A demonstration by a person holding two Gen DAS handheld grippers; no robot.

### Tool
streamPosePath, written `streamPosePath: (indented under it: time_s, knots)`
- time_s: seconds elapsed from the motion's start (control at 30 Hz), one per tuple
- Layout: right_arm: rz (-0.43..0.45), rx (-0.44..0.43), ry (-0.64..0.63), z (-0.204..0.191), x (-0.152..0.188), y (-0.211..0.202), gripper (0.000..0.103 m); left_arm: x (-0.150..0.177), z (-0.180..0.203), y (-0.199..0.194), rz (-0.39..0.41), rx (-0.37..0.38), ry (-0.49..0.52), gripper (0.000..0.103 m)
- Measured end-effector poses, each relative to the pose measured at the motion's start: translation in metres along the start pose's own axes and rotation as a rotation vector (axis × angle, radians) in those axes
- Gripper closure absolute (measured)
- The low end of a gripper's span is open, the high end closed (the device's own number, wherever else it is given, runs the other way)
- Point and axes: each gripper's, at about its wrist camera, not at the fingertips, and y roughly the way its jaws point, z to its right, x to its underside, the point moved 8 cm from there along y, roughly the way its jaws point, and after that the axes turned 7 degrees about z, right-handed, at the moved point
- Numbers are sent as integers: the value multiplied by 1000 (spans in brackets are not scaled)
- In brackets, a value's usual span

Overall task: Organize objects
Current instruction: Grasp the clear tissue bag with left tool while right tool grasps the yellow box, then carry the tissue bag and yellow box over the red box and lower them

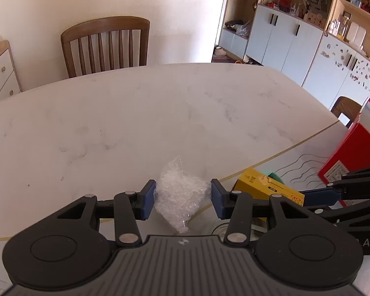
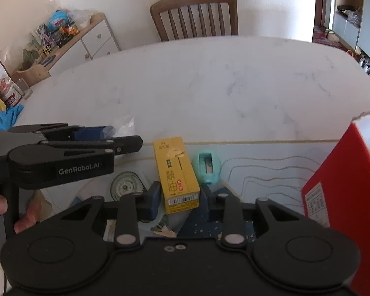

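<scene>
I read "GenRobot.AI" on my left gripper [image 2: 125,145] at mid-left of the right wrist view. My right gripper [image 2: 180,197] clamps a yellow cardboard box [image 2: 177,172] with Chinese characters and a barcode, low centre. My left gripper pinches a crumpled clear plastic bag [image 1: 181,194], bottom centre.

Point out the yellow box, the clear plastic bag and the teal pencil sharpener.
yellow box [image 2: 178,172], right wrist view, top face.
clear plastic bag [image 1: 181,192], left wrist view, crumpled middle.
teal pencil sharpener [image 2: 207,166], right wrist view, top.
</scene>
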Motion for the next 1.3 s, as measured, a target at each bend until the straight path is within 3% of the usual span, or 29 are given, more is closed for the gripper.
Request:
streamPosePath:
  time_s: [0.57, 0.93, 1.3]
  knots:
    - [73, -22, -10, -6, -4, -52, 75, -16, 18, -59, 13, -8, -48, 57]
    - [143, -52, -1, -3, -9, -118, 74, -26, 70, -114, 33, 31, -58, 57]
    - [223, -43, -4, 32, -7, -180, 74, -35, 143, -144, 54, 48, -20, 57]
